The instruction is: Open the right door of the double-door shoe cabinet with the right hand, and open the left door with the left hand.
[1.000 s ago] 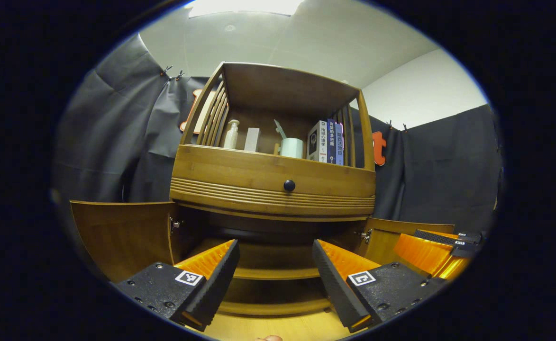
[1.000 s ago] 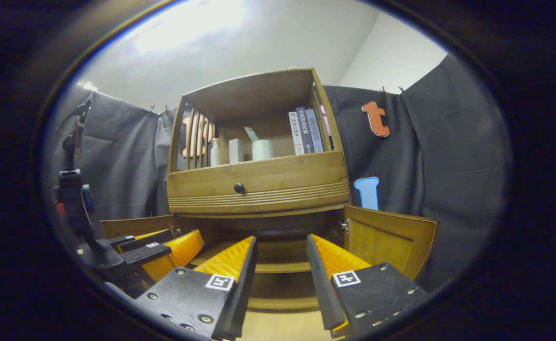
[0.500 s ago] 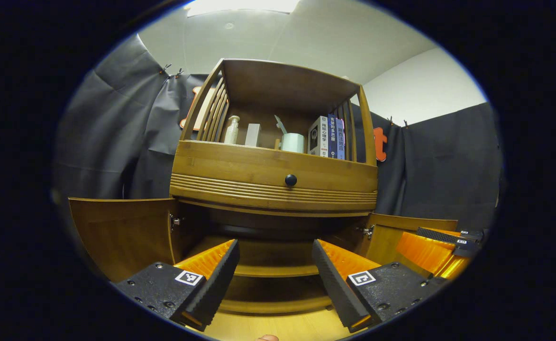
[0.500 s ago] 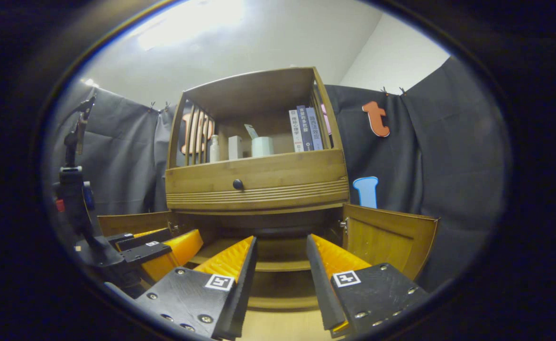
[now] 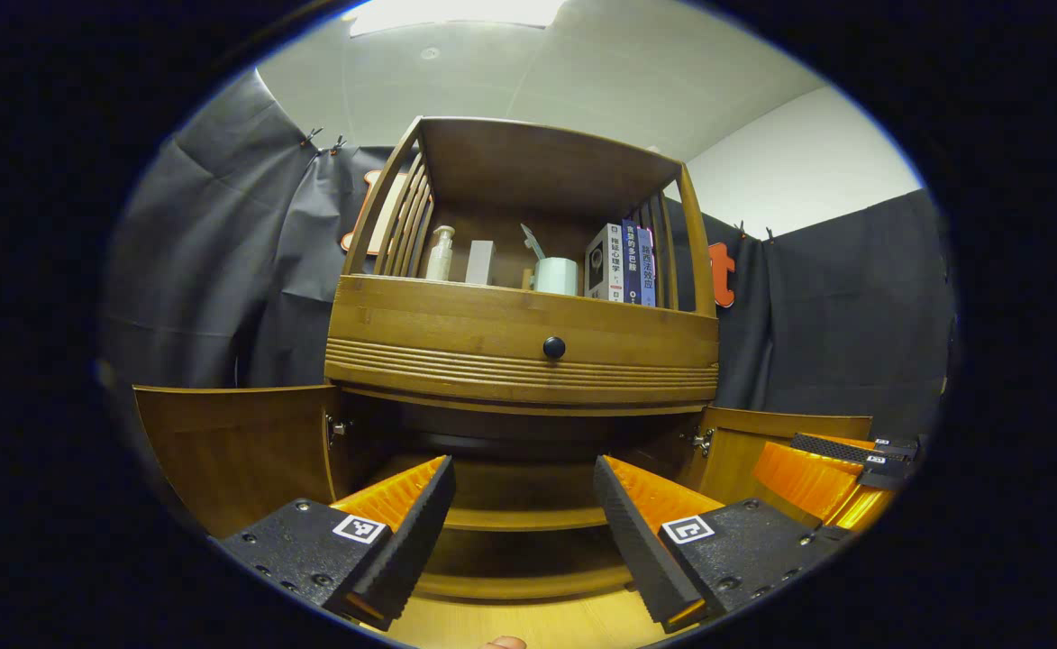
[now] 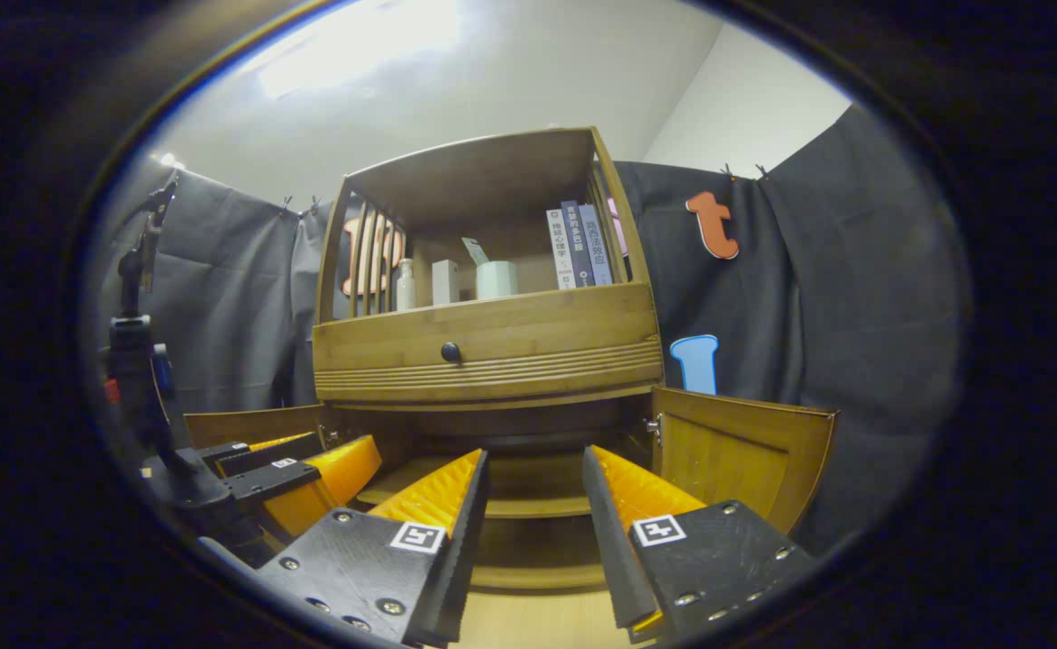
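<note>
The wooden shoe cabinet [image 5: 519,338] [image 6: 483,347] stands ahead with both lower doors swung wide. Its left door [image 5: 231,451] [image 6: 253,422] hangs out to the left, and the right door [image 5: 762,437] [image 6: 740,455] out to the right. Dark shelves [image 5: 528,518] show inside the lower part. My left gripper [image 5: 523,491] is open, holding nothing, in front of the opening. My right gripper [image 6: 535,482] is also open and holds nothing. The left gripper [image 6: 298,469] appears at lower left of the right gripper view, and the right gripper [image 5: 830,469] at lower right of the left gripper view.
A drawer with a dark knob [image 5: 553,347] sits above the doors. The top shelf carries a bottle [image 5: 439,254], a pale cup [image 5: 555,275] and books [image 5: 625,263]. A black stand [image 6: 136,361] rises at left. Light wood floor [image 5: 528,622] lies below.
Both views shifted only slightly; the cabinet sits a touch lower in the left gripper view than half a second ago. Doors and gripper openings are unchanged.
</note>
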Motion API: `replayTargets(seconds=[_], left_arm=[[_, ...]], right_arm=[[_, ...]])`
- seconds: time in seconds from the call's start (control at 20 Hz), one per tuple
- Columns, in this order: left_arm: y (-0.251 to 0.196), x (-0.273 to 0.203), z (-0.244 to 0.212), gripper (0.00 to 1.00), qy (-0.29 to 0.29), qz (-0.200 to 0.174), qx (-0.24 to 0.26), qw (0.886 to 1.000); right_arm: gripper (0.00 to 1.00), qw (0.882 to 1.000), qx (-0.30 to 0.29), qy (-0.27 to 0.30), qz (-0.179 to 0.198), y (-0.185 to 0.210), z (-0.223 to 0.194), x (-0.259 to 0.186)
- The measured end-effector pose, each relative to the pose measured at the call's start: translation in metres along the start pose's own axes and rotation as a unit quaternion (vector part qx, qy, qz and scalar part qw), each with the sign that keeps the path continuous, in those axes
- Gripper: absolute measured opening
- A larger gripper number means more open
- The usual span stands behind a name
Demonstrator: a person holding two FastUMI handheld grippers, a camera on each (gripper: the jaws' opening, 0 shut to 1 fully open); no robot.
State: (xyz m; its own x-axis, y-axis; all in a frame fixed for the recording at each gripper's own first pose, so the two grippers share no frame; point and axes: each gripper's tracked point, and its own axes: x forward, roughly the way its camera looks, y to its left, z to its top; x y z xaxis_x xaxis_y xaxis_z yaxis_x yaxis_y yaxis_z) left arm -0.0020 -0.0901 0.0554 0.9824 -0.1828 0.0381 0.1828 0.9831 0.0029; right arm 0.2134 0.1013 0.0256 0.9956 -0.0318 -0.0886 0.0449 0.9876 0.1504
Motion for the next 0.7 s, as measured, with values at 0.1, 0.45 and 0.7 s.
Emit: replayTargets(seconds=[0.1, 0.45, 0.7], left_arm=[[0.0006, -0.0007, -0.0016, 0.92, 0.002, 0.002, 0.000, 1.000], [-0.0037, -0.0036, -0.0048, 0.92, 0.006, -0.004, 0.004, 1.000], [-0.0060, -0.0050, -0.0047, 0.95, 0.006, -0.011, 0.002, 1.000]], right_arm=[[0.61, 1.000, -0.003, -0.001, -0.004, -0.0020, 0.0000, -0.0010], [0.61, 1.000, 0.002, 0.001, -0.005, -0.0016, -0.0017, -0.0044], [0.64, 1.000, 0.001, 0.002, -0.008, -0.0014, -0.0029, -0.0055]])
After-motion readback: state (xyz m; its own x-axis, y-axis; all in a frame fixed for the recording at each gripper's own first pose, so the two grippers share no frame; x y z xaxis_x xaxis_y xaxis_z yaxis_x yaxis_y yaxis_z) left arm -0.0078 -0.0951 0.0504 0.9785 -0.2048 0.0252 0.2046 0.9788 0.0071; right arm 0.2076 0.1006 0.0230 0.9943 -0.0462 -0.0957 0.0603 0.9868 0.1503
